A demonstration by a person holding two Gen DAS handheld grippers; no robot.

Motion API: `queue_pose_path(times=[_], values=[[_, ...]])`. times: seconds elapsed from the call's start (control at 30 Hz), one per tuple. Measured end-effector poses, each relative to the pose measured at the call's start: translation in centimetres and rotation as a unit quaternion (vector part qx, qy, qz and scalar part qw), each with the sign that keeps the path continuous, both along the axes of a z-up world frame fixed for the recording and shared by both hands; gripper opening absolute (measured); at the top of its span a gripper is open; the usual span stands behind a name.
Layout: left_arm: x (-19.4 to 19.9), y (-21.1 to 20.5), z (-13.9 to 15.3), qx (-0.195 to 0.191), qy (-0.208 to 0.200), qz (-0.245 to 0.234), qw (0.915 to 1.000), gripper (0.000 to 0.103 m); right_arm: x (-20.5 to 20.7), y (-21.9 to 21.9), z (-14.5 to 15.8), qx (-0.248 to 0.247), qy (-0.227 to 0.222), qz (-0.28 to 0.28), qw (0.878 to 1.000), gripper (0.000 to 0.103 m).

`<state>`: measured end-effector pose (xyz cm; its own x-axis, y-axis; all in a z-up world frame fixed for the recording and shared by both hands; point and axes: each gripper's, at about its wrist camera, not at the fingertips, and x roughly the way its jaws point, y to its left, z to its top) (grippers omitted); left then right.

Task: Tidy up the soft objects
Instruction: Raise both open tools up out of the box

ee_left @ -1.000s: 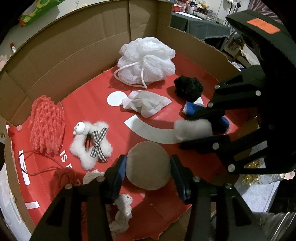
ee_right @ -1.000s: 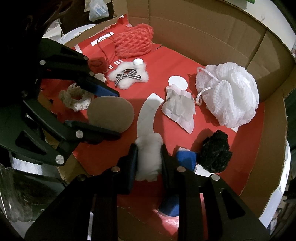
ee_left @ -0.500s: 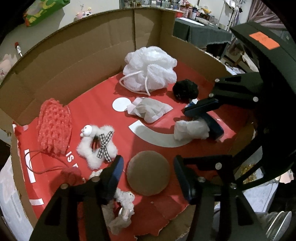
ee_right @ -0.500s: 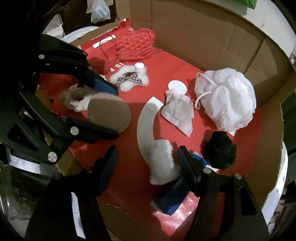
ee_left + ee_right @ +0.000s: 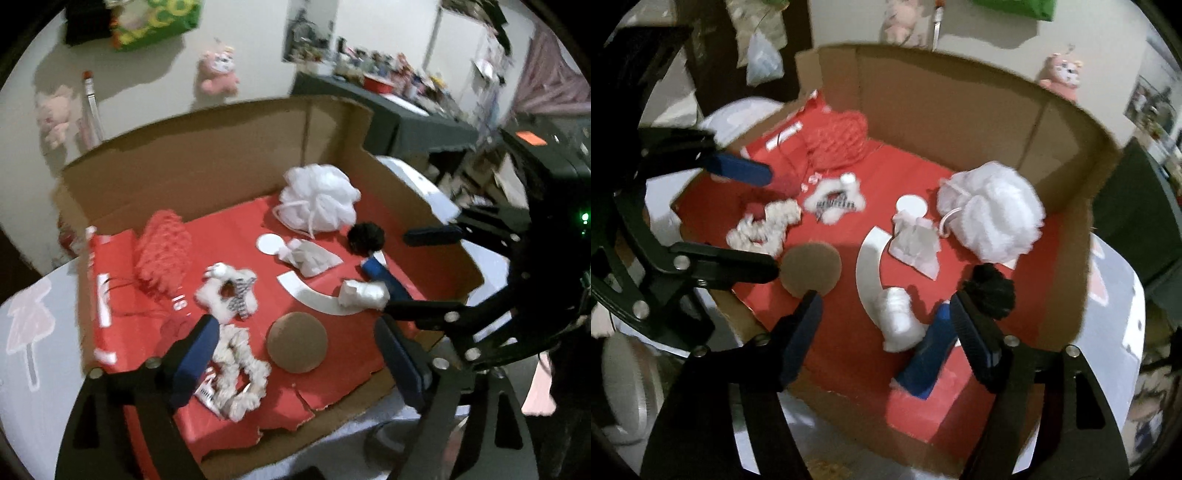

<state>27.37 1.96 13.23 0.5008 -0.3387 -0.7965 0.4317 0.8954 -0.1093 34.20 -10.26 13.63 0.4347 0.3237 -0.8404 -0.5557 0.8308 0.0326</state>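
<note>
A round brown pad (image 5: 297, 341) (image 5: 810, 267) lies flat on the red liner (image 5: 229, 229) of a cardboard box. My left gripper (image 5: 299, 362) (image 5: 746, 218) hangs above it, its jaws opening and well clear of the pad. To the right rests a white fluffy piece (image 5: 364, 293) (image 5: 897, 317), leaning against a blue object (image 5: 931, 354). Above that piece my right gripper (image 5: 888, 341) (image 5: 424, 271) is also opening, and its pads touch nothing.
Also in the box are a white mesh pouf (image 5: 319, 201), a black pom-pom (image 5: 990, 291), a white sachet (image 5: 310, 254), a red net sponge (image 5: 162, 251), a fluffy white star with a checked bow (image 5: 227, 293) and a white scrunchie (image 5: 240, 373). Tall cardboard walls (image 5: 945, 110) ring the back and sides.
The left gripper let go of the brown pad and the right let go of the white fluffy piece. Both opened wide and rose away from the box floor.
</note>
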Motion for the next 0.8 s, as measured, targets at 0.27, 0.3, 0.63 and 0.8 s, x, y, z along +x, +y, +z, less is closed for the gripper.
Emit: queue_pose_path(times=[0.27,0.3,0.63,0.8], values=[[-2.5,2.0,0.4,-0.013,-0.019,0.078,0.9967,0.102,-2.6,-2.0,2.8,0.037,-0.009,-0.085,0.996,0.076],[-2.5,2.0,0.1,-0.012,-0.020,0.085,0.9961,0.102,-2.9,-2.0,2.9,0.039,-0.008,-0.097,0.994,0.076],[-2.8,2.9,-2.6,0.002,0.000,0.147,0.9891,0.102,-4.3,-2.1,1.8,0.029,-0.007,-0.162,0.986,0.076],[-2.7,2.6,-3.7,0.012,0.010,0.155,0.9879,0.102,-3.9,-2.2,0.3,0.033,0.009,-0.178,0.983,0.076]])
